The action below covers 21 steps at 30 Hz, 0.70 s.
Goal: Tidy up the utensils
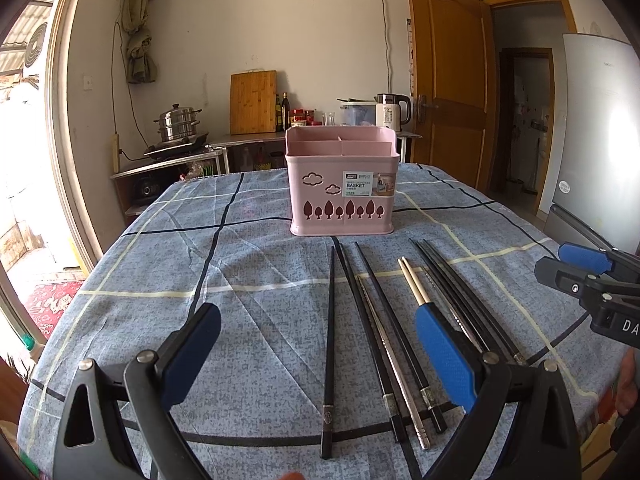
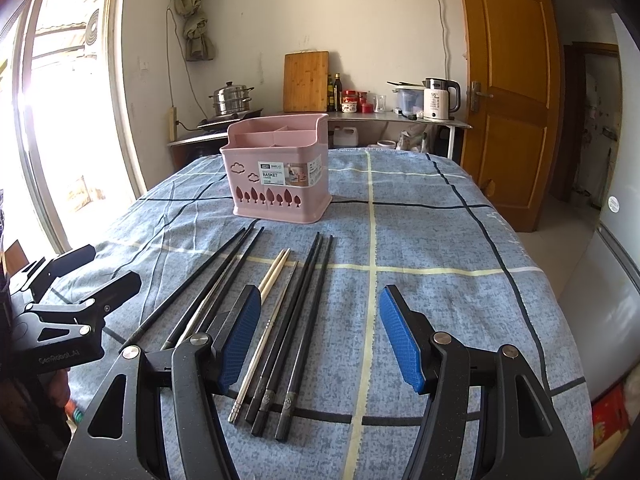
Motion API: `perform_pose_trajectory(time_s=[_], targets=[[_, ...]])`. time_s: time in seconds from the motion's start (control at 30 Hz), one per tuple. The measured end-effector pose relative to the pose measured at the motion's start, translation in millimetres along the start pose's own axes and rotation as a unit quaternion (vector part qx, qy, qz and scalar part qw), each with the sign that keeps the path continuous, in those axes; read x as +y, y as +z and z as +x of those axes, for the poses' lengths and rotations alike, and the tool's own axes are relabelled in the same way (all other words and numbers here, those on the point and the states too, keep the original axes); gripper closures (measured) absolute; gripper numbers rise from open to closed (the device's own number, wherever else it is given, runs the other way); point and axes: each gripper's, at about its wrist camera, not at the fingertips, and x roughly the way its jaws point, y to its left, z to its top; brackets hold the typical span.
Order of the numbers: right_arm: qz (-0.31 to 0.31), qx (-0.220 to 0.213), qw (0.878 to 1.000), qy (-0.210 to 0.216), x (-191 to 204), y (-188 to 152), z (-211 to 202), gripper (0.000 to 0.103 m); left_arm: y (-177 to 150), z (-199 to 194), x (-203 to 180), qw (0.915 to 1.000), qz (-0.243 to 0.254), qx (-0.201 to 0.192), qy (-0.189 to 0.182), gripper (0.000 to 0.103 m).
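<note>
A pink chopstick basket (image 1: 342, 188) (image 2: 280, 178) stands upright on the blue checked tablecloth (image 1: 248, 272) (image 2: 432, 248), its compartments showing nothing inside. In front of it lie several black chopsticks (image 1: 329, 344) (image 2: 304, 312), some steel ones (image 1: 394, 364) (image 2: 258, 354) and a pale pair (image 1: 412, 280) (image 2: 276, 270), all side by side. My left gripper (image 1: 320, 340) hovers open above the left-hand chopsticks. My right gripper (image 2: 316, 328) hovers open over the right-hand ones; it also shows at the right edge of the left wrist view (image 1: 588, 276). Neither holds anything.
A counter along the back wall carries a steel steamer pot (image 1: 178, 124), a wooden cutting board (image 1: 253, 102), bottles and a white kettle (image 1: 394, 110). A wooden door (image 1: 448, 80) stands open at right beside a grey fridge (image 1: 596, 128). A glass door is at left.
</note>
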Motion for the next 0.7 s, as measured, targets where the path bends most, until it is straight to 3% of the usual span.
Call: perform_pose_trajectory(time_s=[0.33,0.4,0.53,0.7], targets=[[-0.005,0.053,0.998,0.015,-2.5,23.2,50.5,0.043,19.6,72.4,22.7,0.9955,0.004,0.094,-0.015,0.008],[-0.006,0.072,0.997,0.021,-2.5,28.1,66.8,0.051,22.6,88.8,26.7,0.9920,-0.003,0.122,-0.033,0.009],[-0.012,0.105,0.994,0.029,-0.4,34.9,94.6,0.074,27.1,111.1,25.4,0.9883,0.011,0.148,-0.034,0.017],[-0.010,0.135,0.991,0.024,-3.8,42.3,123.1,0.083,32.5,129.9,19.7,0.9824,0.014,0.178,-0.053,0.029]])
